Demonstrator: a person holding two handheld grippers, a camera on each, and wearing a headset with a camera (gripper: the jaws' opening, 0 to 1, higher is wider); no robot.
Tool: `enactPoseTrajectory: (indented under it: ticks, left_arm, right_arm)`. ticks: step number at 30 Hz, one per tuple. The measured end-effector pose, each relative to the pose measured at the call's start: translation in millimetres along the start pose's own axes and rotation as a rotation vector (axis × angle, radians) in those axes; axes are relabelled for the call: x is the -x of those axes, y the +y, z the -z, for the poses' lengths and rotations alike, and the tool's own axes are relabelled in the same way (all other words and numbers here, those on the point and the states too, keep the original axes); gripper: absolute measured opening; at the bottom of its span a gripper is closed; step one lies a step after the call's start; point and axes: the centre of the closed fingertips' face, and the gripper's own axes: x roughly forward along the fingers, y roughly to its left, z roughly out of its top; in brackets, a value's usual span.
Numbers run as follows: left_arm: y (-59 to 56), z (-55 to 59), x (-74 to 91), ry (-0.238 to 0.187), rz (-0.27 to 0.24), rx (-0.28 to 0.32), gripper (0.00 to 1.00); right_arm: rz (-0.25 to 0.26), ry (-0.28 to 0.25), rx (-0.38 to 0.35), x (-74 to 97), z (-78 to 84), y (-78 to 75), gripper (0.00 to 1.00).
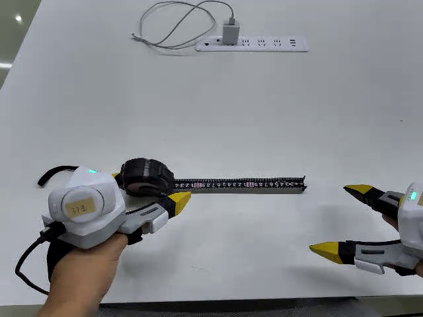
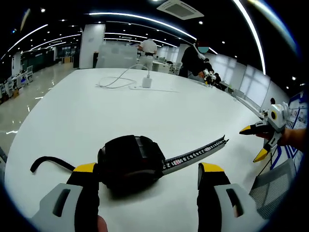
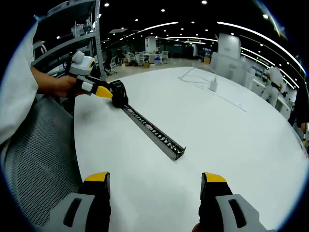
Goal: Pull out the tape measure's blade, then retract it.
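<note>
A white table [image 1: 277, 125] spreads across the scene. At its far edge lies a white power strip [image 1: 264, 43] with a white charger [image 1: 230, 32] plugged into its left end. A grey cable [image 1: 173, 20] loops from the charger to the left. Beyond the table, people [image 2: 148, 47] stand in an open office, with metal shelving [image 3: 72, 26] at the left.
</note>
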Motion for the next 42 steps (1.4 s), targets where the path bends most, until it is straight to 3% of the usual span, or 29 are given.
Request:
enactPoseTrajectory:
  ticks: [8, 10, 20, 42]
  left_arm:
    - [4.5, -0.4, -4.9, -0.009, -0.044, 0.016, 0.77]
    - [5.9, -0.9, -6.2, -0.008, -0.056, 0.02, 0.76]
    - [14.2, -1.5, -11.3, -0.006, -0.093, 0.056, 0.7]
    - [23.6, -0.8, -15.8, 0.0, -0.17, 0.086, 0.61]
  right_arm:
    - [-0.018, 0.018, 0.061, -7.3, -7.0, -13.9, 0.62]
    - [-0.016, 0.032, 0.112, -9.2, -8.2, -19.6, 0.58]
    - [-0.049, 0.067, 0.171, -21.0, -9.9, -32.2, 0.48]
    - [-0.133, 0.138, 0.284, -40.6, -9.9, -41.4, 0.34]
